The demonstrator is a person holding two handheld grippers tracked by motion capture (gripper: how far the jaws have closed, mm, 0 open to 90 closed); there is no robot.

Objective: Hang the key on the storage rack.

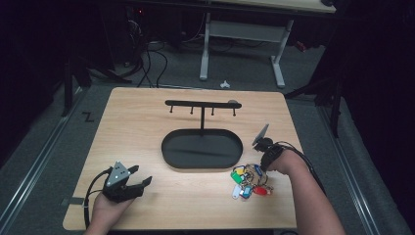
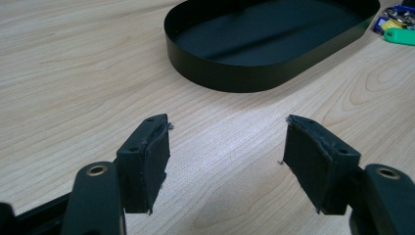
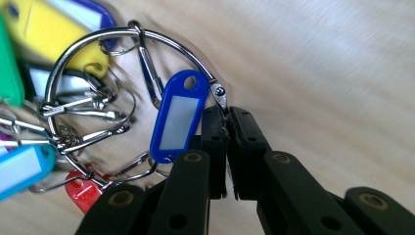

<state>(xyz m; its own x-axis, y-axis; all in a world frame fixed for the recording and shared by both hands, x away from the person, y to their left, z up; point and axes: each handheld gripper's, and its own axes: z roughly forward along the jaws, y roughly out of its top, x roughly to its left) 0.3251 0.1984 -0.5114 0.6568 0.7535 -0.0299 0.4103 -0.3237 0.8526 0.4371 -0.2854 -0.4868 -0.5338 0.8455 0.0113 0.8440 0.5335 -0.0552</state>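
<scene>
A bunch of coloured key tags on a large metal ring lies on the wooden table, front right. My right gripper points down at it. In the right gripper view the jaws are shut on the ring's wire just below its clasp, beside a blue tag. Yellow, green, red and light blue tags spread to the left of it. My left gripper rests at the front left, open, with only bare wood between its pads.
A black oval tray sits mid-table, with a black T-shaped hook rack rising from its far side. A few key tags lie past the tray's end. White desk legs stand beyond the table.
</scene>
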